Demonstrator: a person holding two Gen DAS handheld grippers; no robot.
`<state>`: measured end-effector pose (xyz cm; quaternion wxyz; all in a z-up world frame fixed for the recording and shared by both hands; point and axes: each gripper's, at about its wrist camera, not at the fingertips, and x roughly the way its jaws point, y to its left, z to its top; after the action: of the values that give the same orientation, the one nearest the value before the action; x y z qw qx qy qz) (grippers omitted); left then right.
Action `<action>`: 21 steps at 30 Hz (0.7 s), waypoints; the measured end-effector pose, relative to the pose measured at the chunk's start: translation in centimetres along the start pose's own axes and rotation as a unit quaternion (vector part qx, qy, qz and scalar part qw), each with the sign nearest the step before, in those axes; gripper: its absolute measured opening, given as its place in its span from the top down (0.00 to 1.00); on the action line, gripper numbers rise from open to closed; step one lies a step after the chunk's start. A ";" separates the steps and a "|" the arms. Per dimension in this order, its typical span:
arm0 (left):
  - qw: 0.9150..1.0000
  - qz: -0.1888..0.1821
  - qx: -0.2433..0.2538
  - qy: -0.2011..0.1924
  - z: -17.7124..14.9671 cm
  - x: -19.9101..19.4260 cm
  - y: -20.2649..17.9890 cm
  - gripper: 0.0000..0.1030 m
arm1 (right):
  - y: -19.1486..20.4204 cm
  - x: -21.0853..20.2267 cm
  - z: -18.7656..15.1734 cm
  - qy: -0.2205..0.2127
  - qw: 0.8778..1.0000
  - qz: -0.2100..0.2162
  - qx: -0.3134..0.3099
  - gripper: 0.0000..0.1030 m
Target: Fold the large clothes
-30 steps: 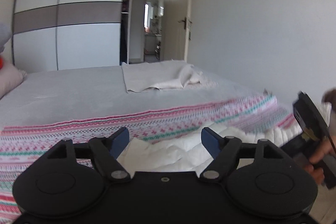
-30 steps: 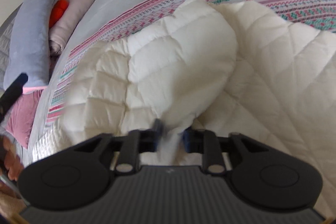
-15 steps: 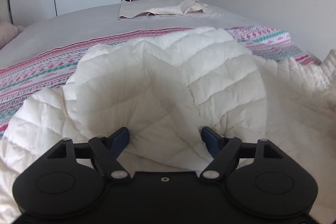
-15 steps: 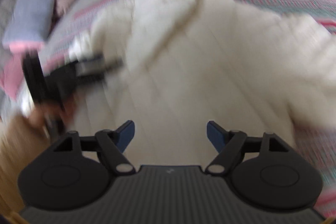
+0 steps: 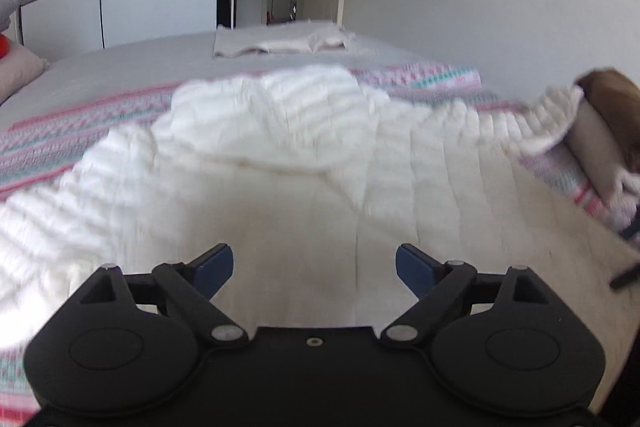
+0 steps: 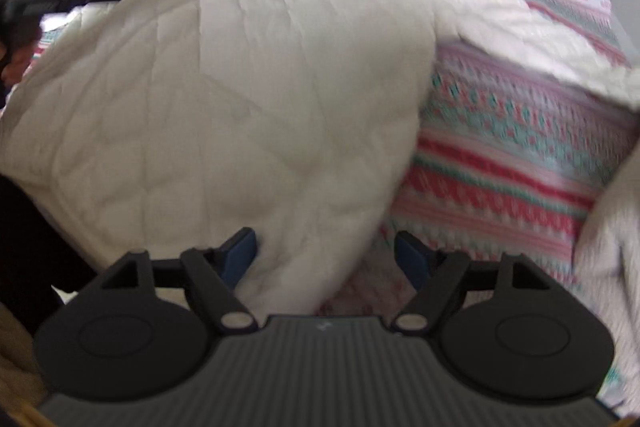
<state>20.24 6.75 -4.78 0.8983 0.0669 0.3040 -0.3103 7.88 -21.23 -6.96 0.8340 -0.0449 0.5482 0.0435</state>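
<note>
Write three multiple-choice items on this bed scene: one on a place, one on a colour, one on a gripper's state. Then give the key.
1. Where does the white quilted garment lie?
A. on the patterned bedspread
B. on the floor
C. in the wardrobe

2. What colour are the right gripper's finger pads?
A. red
B. blue
C. yellow

3. How do the left gripper's jaws stand?
A. shut on the garment
B. shut on nothing
C. open

Key: 1 A, it is spread over the striped cover. 2 B, both pads show blue. 3 C, the pads are wide apart, having just opened further, gripping nothing.
</note>
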 end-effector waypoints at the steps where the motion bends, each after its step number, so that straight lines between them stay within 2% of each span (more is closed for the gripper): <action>1: 1.000 0.002 0.006 0.014 -1.0 -0.1 -0.3 0.14 | -0.6 0.4 -0.3 0.007 1.000 0.006 0.017 0.26; 4: 0.998 0.007 0.037 0.059 -3.0 0.0 -1.1 0.14 | -1.6 0.4 -1.3 0.013 0.998 0.021 0.051 0.25; 7: 0.996 0.017 0.058 0.063 -3.3 -0.6 -1.8 0.14 | -1.3 -0.3 -1.0 0.013 0.998 0.011 0.052 0.20; 11: 0.997 0.048 0.047 0.027 -1.0 -2.0 -2.1 0.12 | -1.5 -2.1 -0.1 -0.033 0.998 -0.024 0.044 0.10; 13: 0.997 0.070 0.029 0.000 0.9 -2.6 -2.0 0.00 | -2.4 -2.9 0.8 -0.057 0.996 -0.041 0.061 0.07; 14: 0.997 0.075 0.020 -0.013 1.8 -2.9 -1.8 0.00 | -3.0 -3.3 1.3 -0.070 0.994 -0.047 0.076 0.07; 17: 0.996 0.077 -0.004 -0.039 4.5 -3.1 -1.3 0.00 | -5.6 -4.5 2.7 -0.109 0.984 -0.060 0.125 0.06; 19: 0.995 0.082 -0.018 -0.053 5.7 -2.7 -1.0 0.00 | -7.9 -5.1 3.7 -0.134 0.975 -0.071 0.165 0.06; 21: 0.994 0.085 -0.034 -0.063 6.3 -1.9 -0.5 0.00 | -10.0 -6.0 4.3 -0.162 0.964 -0.064 0.204 0.06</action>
<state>21.96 5.38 1.42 0.9406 0.0422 0.2502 -0.2258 10.62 -30.74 0.53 0.9041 0.0985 0.3994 -0.1158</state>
